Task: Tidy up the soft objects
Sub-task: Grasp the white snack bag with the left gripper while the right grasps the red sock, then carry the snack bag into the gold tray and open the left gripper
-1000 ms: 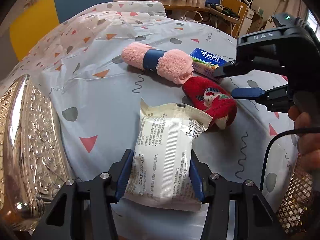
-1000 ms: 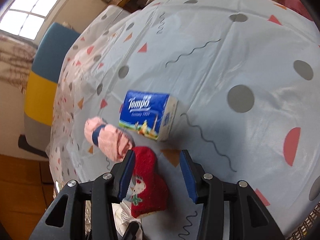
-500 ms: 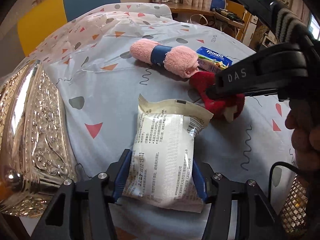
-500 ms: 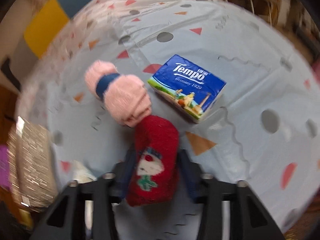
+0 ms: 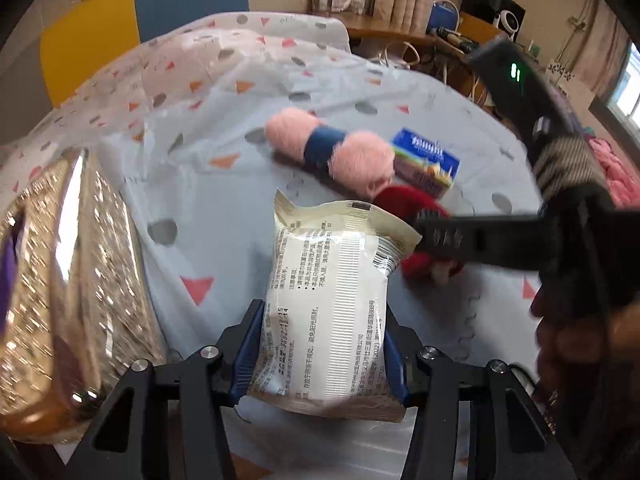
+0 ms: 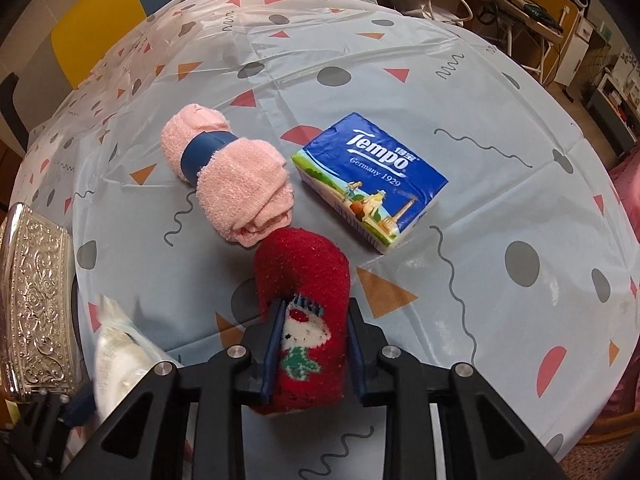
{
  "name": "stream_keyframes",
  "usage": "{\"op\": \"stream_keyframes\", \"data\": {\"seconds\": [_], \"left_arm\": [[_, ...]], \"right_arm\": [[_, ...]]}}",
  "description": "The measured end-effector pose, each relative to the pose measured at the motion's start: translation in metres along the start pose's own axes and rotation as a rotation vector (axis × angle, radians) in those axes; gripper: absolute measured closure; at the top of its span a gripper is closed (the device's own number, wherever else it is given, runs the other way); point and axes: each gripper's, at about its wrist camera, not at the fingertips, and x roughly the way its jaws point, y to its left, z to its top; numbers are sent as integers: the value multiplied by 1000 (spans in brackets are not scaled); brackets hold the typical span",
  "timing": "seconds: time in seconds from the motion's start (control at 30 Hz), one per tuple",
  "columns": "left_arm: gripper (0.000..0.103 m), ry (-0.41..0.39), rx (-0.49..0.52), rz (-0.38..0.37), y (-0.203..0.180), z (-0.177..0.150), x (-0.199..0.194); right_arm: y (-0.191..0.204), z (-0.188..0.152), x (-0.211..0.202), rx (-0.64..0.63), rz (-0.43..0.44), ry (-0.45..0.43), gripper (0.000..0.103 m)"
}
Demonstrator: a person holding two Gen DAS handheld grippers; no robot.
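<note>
On the patterned tablecloth [image 6: 500, 184], two soft items are gripped.
White pouch [image 5: 332, 312] is clamped by left gripper [image 5: 320, 354]; red sock [image 6: 306, 312], beside pink towel roll [image 6: 236, 188], was just closed on by right gripper [image 6: 314, 350].
</note>
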Motion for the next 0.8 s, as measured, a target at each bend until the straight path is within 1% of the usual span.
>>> {"op": "stream_keyframes", "data": {"seconds": [0.13,0.3,0.4,0.47,0.63,0.8], "left_arm": [[49,-35,-50,-11,10,25,-16],[49,-106,-99,-8,28,59,-44],[49,-157,-137,12,49,75,-67],[49,-191,-167,47,68,83,-82],[49,-269,-231,146,112,83,-120],[49,-315,-257,187,131,64,-142]], "right_arm": [[4,1,1,-24,-18,-5,76],[11,1,2,-65,-45,-8,74],[18,-2,2,-84,-58,-17,73],[21,-3,2,-93,-64,-22,73],[31,-9,2,-136,-94,-34,73],[48,-17,1,-185,-138,-54,73]]}}
